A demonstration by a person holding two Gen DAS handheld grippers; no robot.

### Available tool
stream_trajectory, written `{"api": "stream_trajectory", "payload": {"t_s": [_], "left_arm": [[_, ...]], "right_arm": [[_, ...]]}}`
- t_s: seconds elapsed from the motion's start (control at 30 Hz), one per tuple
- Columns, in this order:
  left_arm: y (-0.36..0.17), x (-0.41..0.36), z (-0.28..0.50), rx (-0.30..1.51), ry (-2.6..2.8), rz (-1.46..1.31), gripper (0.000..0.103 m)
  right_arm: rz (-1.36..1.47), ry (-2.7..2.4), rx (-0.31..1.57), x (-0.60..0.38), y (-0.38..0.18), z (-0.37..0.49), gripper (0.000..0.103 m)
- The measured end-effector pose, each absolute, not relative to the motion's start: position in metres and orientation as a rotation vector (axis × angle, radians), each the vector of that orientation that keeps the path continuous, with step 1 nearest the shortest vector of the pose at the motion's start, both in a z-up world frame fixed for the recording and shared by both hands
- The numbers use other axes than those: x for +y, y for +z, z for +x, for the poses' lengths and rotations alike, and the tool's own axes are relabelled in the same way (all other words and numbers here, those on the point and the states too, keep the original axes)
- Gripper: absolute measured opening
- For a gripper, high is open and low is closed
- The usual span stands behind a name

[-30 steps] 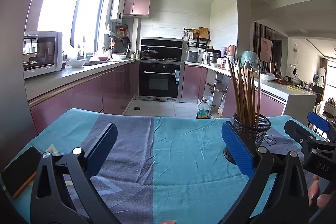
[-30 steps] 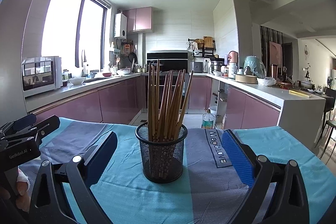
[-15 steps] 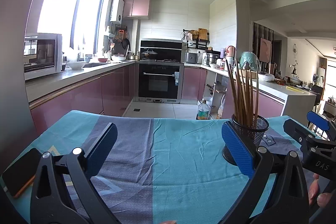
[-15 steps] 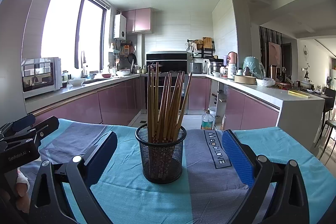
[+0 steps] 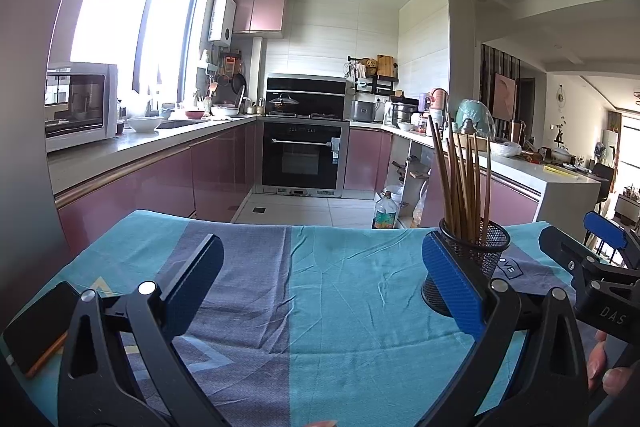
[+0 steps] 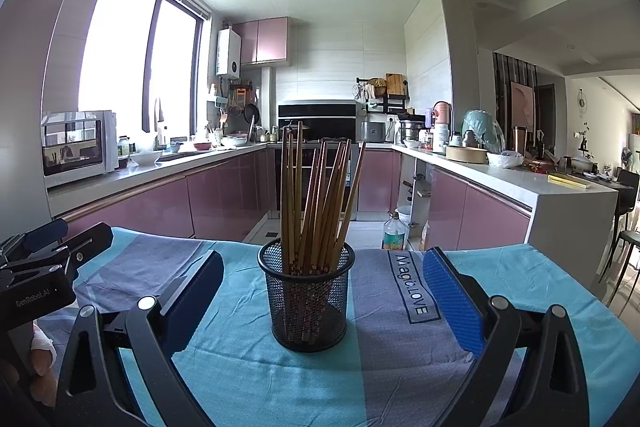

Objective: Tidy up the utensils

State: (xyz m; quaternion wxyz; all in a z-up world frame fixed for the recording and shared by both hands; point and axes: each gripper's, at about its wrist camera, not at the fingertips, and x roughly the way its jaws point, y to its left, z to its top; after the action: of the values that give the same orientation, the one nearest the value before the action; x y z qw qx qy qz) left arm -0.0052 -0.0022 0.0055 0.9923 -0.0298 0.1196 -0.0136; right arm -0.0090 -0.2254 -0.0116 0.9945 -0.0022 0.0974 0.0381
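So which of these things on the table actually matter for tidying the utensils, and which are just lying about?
Part of the job:
- brown wooden chopsticks, standing bundled
- black wire-mesh cup holding them
- right tongs, open, facing the cup
- left tongs, open, cup off to their right

Just lying about:
- black phone in an orange case
- teal and grey striped tablecloth
- white microwave on the counter

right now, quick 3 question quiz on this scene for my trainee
1. True or false: the chopsticks lie flat on the cloth.
2. Which gripper faces the mesh holder head-on: A left gripper, B right gripper?
3. Fill in: by the left gripper's left side lies a dark ____.

Key: 1 false, they stand in the mesh holder. 2 B. 3 phone.
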Motion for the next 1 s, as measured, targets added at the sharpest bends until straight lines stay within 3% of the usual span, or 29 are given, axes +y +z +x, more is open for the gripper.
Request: {"api": "stream_trajectory", "payload": {"t_s": [1.0], "left_arm": [[0.0063, -0.0028, -0.0090, 0.236, -0.034, -0.064, 0.098]], "right_arm": [[-0.005, 0.075, 0.190, -0.2248, -0.0114, -0.0113, 0.097]]}}
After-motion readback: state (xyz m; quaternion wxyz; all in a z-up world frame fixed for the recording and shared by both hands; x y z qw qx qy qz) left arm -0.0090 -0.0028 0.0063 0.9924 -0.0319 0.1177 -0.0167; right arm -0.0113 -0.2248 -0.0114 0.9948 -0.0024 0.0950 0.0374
